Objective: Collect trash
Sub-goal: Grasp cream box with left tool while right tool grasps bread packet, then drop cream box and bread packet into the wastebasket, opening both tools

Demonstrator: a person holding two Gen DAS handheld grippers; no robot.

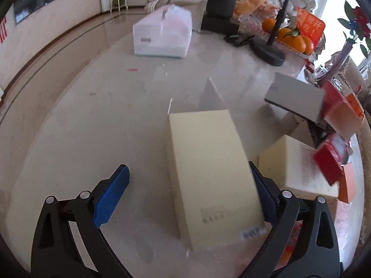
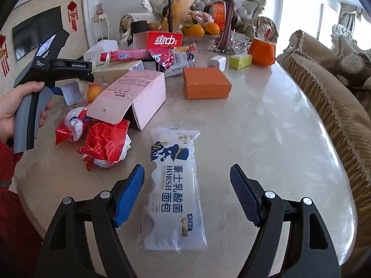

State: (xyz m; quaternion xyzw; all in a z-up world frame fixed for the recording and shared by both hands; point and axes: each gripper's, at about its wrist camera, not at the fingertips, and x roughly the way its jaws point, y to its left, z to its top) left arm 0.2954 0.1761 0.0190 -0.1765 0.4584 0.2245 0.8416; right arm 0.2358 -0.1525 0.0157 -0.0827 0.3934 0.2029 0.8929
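Observation:
In the left wrist view, my left gripper (image 1: pixel 189 180) is open around a long cream carton (image 1: pixel 211 173) with open end flaps lying on the table; the right pad touches its side, the left pad stands apart. A second cream box (image 1: pixel 299 164) lies to its right. In the right wrist view, my right gripper (image 2: pixel 186 185) is open over a white HORSH bread wrapper (image 2: pixel 174 190) lying between the fingers. Crumpled red and white wrappers (image 2: pixel 104 146) and an open pink carton (image 2: pixel 134 95) lie to the left. The left gripper's handle (image 2: pixel 34 106) shows at far left.
The marble table (image 2: pixel 266 120) also holds an orange box (image 2: pixel 206 82), a red carton (image 2: pixel 164 39), a green box (image 2: pixel 240 60), a fruit tray with oranges (image 2: pixel 200 29), a vase (image 2: pixel 227 26), a white tissue pack (image 1: pixel 162 34) and a black stand (image 1: pixel 270 51). A sofa (image 2: pixel 336 92) borders the right edge.

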